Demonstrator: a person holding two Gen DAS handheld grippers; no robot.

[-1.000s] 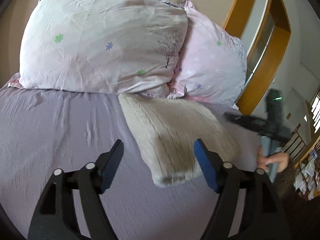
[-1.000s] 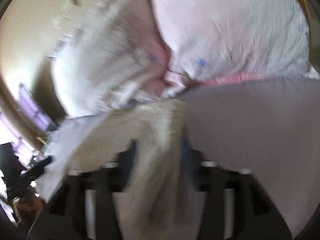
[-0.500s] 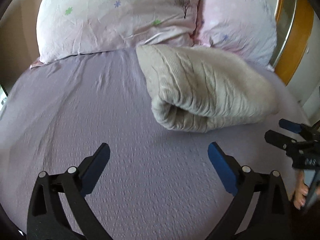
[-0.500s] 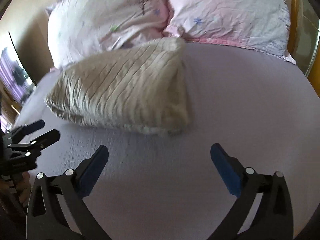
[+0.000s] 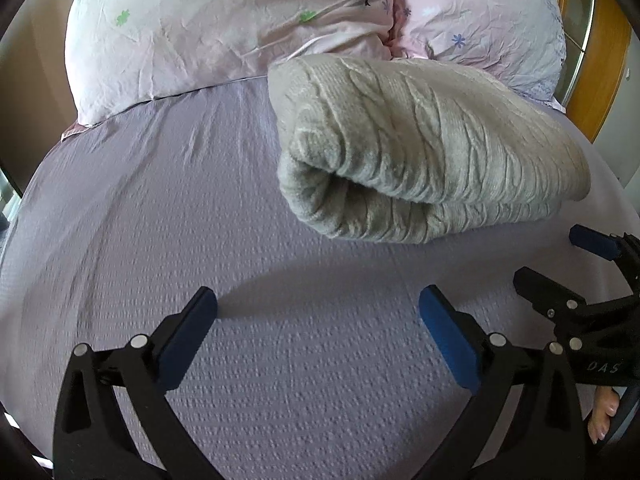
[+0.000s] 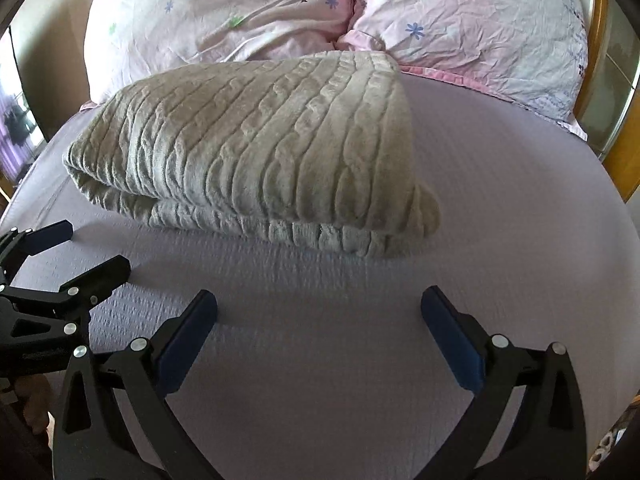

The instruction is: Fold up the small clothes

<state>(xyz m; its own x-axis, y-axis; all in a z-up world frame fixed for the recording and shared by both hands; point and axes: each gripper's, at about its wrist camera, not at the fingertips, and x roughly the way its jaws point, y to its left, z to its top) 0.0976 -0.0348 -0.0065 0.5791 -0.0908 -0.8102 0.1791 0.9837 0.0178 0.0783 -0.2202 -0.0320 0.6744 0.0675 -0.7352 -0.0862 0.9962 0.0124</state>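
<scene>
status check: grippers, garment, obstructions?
Left gripper and right gripper open, empty. Grey knit garment folded on bed sheet, near pillows. Nothing obstructing.

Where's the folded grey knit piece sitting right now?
The folded grey knit lies on the purple bedsheet, ahead of both open grippers, its far edge against the two pillows.

- A bedroom in a home.
- A bed [image 5: 120, 240] with a lilac textured sheet fills both views.
- Two pale pink pillows [image 6: 224, 20] with flower and tree prints lean at its head.
- A wooden frame [image 5: 600, 80] stands beside the bed.
</scene>
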